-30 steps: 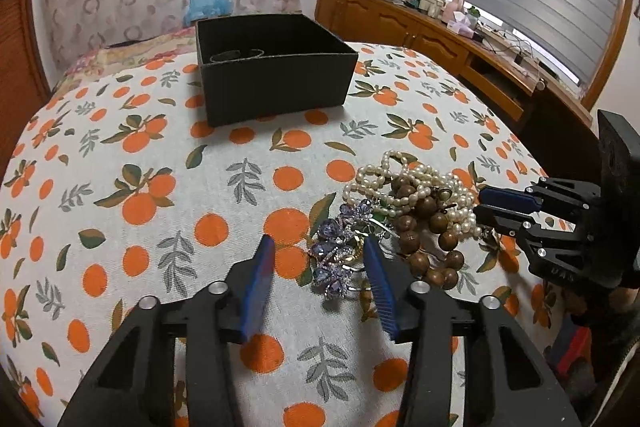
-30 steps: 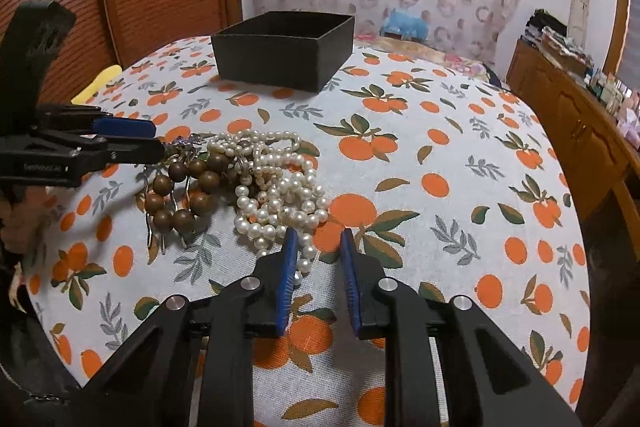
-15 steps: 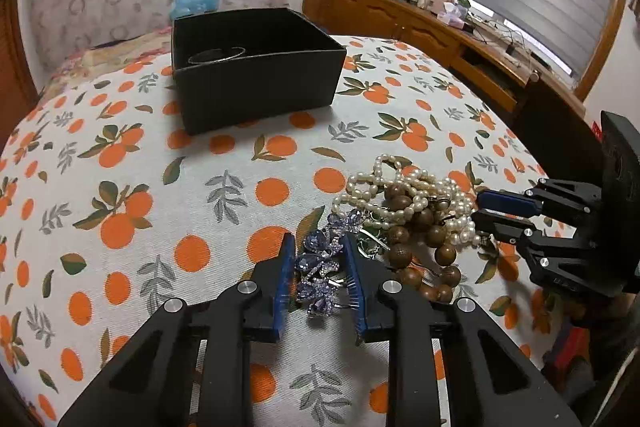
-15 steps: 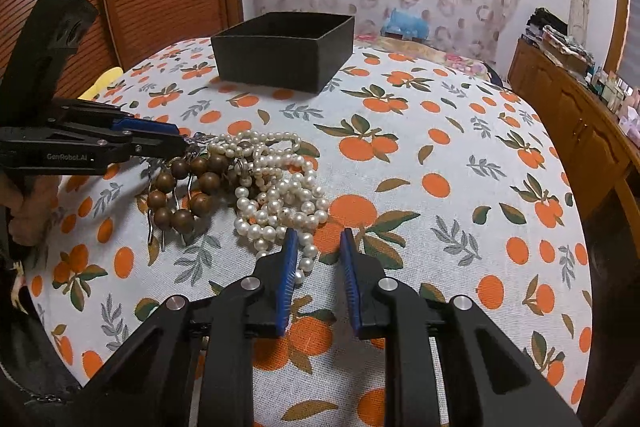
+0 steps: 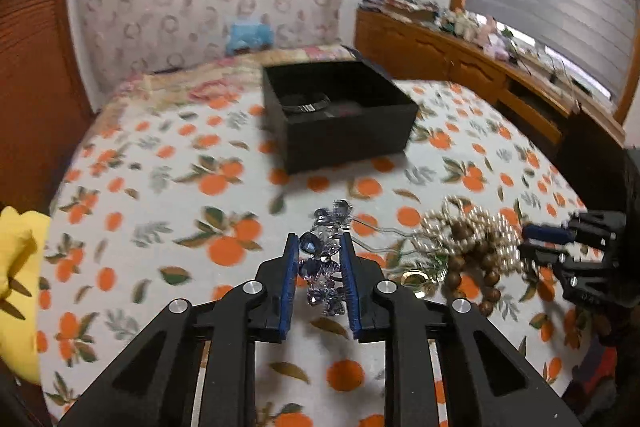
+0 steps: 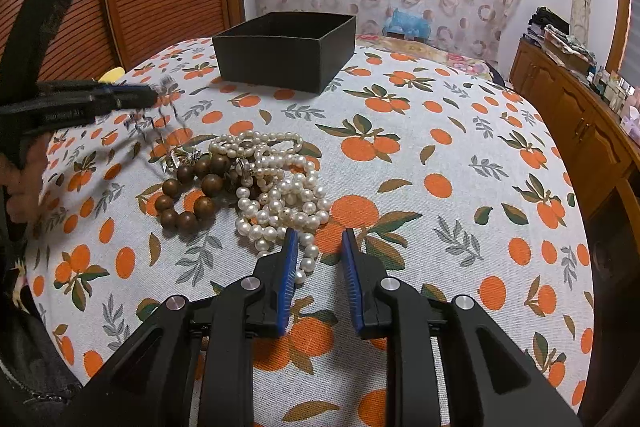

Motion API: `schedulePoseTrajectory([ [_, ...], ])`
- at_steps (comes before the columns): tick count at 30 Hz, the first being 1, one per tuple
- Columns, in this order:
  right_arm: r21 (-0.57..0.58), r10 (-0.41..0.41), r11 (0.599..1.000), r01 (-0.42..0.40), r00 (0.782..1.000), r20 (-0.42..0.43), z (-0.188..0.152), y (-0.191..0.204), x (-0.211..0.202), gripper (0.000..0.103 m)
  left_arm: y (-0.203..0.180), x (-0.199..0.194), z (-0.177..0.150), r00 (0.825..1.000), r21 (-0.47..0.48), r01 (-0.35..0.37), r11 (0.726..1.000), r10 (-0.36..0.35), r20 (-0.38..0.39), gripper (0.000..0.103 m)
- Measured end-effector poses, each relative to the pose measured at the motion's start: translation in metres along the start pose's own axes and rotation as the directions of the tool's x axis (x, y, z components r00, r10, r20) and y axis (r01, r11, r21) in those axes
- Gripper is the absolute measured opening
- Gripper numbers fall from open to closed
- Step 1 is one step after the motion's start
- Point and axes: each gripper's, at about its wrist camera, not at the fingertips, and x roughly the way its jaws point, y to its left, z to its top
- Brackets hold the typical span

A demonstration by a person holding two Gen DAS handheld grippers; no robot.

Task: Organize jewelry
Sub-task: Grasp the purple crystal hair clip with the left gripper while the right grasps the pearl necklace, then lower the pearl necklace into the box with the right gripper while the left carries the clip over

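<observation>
Jewelry sorting on a round table w/ an orange-print cloth (image 6: pixel 460 155). Nearest in the left wrist view, left gripper (image 5: pixel 320 247) has just been closing and is clamped on a purple crystal hairpin (image 5: pixel 322 263), gems pinched btwn the blue pads. Its thin wire prongs trail off to the right toward the pile; from the right wrist view the pin hangs off the cloth under the gripper tip, blurred.

Right gripper (image 6: pixel 320 241) hovers by the table's near edge, jaws slightly apart, gripping nothing; the tail of the pearl necklace (image 6: pixel 280 183) lies under and just beside its left pad, but whether they touch can't be told.

Mid-table, the pile: pearls in a loose heap, touching and partly overlapping a brown wooden bead bracelet (image 6: pixel 192 195) on their left. A small gold-coloured piece (image 5: pixel 414 281) sits at the pile's edge nearest the left gripper; can't tell what it is.

Farther back, toward the table's far edge, an open black box (image 6: pixel 288 51), well apart from the pile. A dark bangle (image 5: pixel 306 103) lies inside it, seen only in the left wrist view.

A person's hand (image 6: pixel 24 183) grips the left tool's handle at the table's left edge.
</observation>
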Motion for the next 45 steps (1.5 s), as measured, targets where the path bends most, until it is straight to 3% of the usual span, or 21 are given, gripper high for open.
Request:
schedulePoseTrajectory([
  [5,0.001,-0.002,1.0,0.002,1.0,0.001,0.0,0.0,-0.001,0.024,0.013,-0.012,0.006,0.999,-0.021,-0.019,1.0,0.02,0.036,0.019],
  [8,0.004,0.003,1.0,-0.003,1.0,0.002,0.0,0.0,0.0,0.01,0.02,-0.015,0.006,0.999,-0.039,-0.021,0.999,0.023,0.044,0.019],
  [15,0.005,0.018,1.0,-0.019,0.999,0.039,0.009,-0.001,-0.012,0.008,0.027,-0.019,0.006,0.998,-0.057,-0.017,0.998,0.02,0.052,0.019],
  [27,-0.047,-0.007,0.999,0.018,0.976,0.215,0.073,-0.003,-0.067,0.008,0.016,-0.031,0.016,0.996,-0.028,-0.008,1.0,0.011,0.091,0.019],
  [45,-0.111,-0.023,0.991,0.071,0.925,0.379,0.17,-0.003,-0.12,0.008,0.016,-0.05,0.055,0.986,0.004,-0.026,1.0,0.025,0.164,0.019],
])
